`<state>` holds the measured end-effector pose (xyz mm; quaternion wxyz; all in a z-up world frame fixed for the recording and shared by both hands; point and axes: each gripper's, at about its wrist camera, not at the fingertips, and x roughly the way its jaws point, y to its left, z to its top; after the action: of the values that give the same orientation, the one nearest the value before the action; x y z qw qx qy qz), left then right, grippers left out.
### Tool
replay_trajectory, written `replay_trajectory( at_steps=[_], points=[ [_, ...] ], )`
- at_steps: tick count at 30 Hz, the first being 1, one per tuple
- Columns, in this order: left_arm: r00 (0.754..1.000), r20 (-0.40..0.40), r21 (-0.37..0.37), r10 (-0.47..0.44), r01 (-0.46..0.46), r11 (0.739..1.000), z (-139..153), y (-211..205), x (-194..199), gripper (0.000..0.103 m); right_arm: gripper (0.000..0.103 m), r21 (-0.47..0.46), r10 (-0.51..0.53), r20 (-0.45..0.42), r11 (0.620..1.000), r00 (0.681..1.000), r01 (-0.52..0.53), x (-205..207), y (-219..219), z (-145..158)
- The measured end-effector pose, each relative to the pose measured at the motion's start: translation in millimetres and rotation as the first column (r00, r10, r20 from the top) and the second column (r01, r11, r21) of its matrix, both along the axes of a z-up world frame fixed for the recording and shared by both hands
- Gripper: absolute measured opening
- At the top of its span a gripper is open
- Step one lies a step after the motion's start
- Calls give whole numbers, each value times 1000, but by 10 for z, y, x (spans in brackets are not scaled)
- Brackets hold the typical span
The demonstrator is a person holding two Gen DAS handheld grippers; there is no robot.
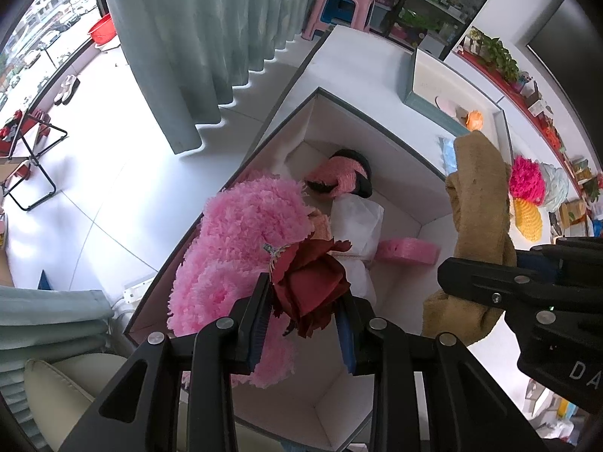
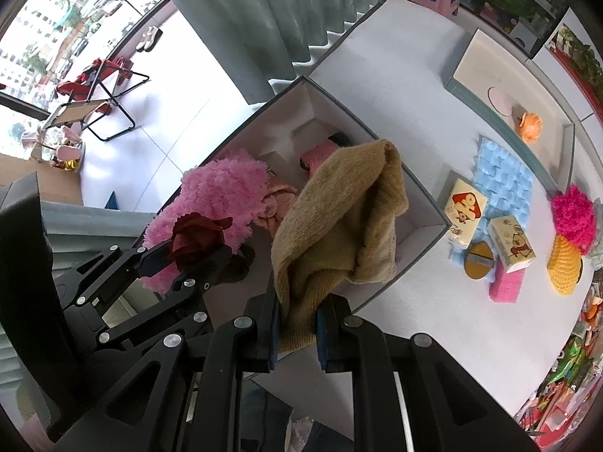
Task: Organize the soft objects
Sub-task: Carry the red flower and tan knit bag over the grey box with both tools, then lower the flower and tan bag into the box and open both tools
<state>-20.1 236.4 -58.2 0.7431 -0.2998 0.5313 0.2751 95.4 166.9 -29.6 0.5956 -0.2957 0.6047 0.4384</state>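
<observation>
My left gripper (image 1: pixel 305 320) is shut on a dark red cloth flower (image 1: pixel 312 286) and holds it over the near end of an open white storage box (image 1: pixel 399 173). The flower and left gripper (image 2: pixel 177 260) also show in the right wrist view. My right gripper (image 2: pixel 297 324) is shut on a tan knitted cloth (image 2: pixel 339 222), held above the box's (image 2: pixel 426 233) right side; it also shows in the left wrist view (image 1: pixel 478 203). In the box lie a fluffy pink item (image 1: pixel 245 248), a pink and black item (image 1: pixel 339 180), a white wrapped item (image 1: pixel 358 222) and a pink sponge (image 1: pixel 407 250).
On the white table (image 2: pixel 414 301) right of the box lie a blue bubbled mat (image 2: pixel 505 180), two tissue packs (image 2: pixel 510 239), a pink sponge (image 2: pixel 507 286), a brown round disc (image 2: pixel 478 263), and magenta (image 2: pixel 573 211) and yellow (image 2: pixel 563 267) puffs. A grey tray (image 2: pixel 471 98) holds an orange item (image 2: pixel 529 124).
</observation>
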Motion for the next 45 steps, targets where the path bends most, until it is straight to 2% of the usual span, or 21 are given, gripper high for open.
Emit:
replay_trajectory(
  at_steps=[45],
  points=[
    [997, -75, 22, 16, -14, 1000, -143, 5, 51, 32, 17, -29, 5, -15, 1000, 1000, -5, 0, -7, -163]
  ],
)
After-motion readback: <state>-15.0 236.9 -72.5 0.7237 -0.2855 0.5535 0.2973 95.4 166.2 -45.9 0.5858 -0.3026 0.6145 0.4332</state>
